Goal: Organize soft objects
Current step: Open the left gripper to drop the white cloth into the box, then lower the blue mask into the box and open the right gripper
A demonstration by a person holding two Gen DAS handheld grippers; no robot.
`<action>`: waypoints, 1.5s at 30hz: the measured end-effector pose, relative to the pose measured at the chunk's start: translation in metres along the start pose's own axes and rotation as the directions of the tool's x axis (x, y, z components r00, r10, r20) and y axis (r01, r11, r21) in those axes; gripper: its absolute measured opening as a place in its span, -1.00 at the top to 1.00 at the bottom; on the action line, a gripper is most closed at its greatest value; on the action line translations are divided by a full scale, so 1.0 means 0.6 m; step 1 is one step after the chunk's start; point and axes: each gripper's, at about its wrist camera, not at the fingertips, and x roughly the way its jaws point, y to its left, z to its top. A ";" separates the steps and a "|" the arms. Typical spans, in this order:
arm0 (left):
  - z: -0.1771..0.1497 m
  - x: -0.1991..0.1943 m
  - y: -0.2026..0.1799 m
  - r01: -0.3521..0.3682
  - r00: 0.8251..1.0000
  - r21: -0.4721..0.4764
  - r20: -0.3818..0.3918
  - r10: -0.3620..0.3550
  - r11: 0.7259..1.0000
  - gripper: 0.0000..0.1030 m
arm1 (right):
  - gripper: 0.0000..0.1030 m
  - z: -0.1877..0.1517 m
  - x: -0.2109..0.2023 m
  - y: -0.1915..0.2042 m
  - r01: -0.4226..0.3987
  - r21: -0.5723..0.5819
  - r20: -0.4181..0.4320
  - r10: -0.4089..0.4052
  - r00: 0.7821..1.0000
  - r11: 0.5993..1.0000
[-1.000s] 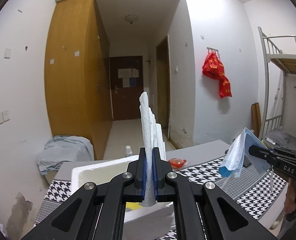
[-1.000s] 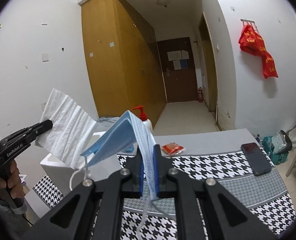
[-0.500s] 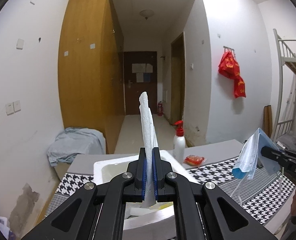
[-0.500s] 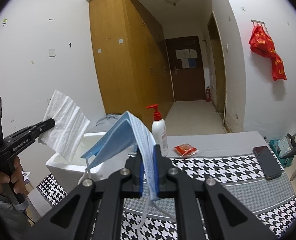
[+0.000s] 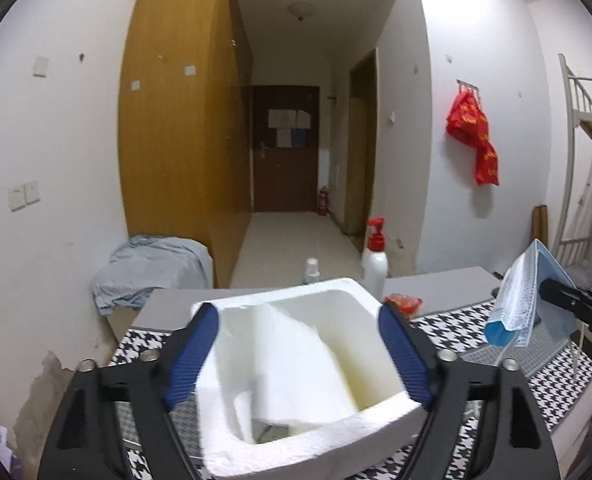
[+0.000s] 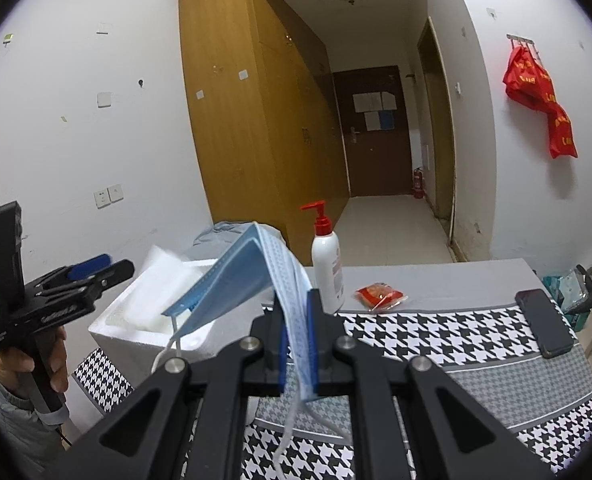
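Houndstooth tablecloth (image 6: pixel 436 344) spread over the table; white foam box (image 5: pixel 316 432) standing on its left part, just beside a pump bottle (image 6: pixel 328 264); white tissue (image 5: pixel 291 360) lying loose inside the box, below the left gripper (image 5: pixel 298 356), fingers spread wide apart; blue face mask (image 6: pixel 251 276) pinched in the right gripper (image 6: pixel 296 344), hanging over the box's right edge; red packet (image 6: pixel 380 294) near the bottle.

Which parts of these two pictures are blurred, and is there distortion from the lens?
Left wrist view: the white tissue in the foam box is motion-blurred; walls bow, corners go black. Right wrist view: the face mask is sharp; the tissue is smeared.
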 end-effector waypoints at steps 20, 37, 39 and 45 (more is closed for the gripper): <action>-0.012 -0.076 0.062 -0.155 0.985 -0.034 0.076 0.158 0.987 -0.98 | 0.78 0.038 0.040 0.076 -0.082 -0.049 0.007 0.082 0.997 0.995; -0.046 -0.099 0.114 -0.255 0.964 -0.072 0.062 0.260 0.964 -0.98 | 0.78 0.047 0.108 0.159 -0.193 -0.100 -0.045 0.189 0.981 0.976; -0.051 -0.103 0.119 -0.261 0.962 -0.080 0.061 0.266 0.962 -0.98 | 0.78 0.047 0.119 0.169 -0.198 -0.106 -0.058 0.192 0.980 0.975; -0.061 -0.105 0.136 -0.267 0.961 -0.101 0.050 0.273 0.958 -0.98 | 0.78 0.044 0.141 0.191 -0.202 -0.120 -0.089 0.192 0.977 0.972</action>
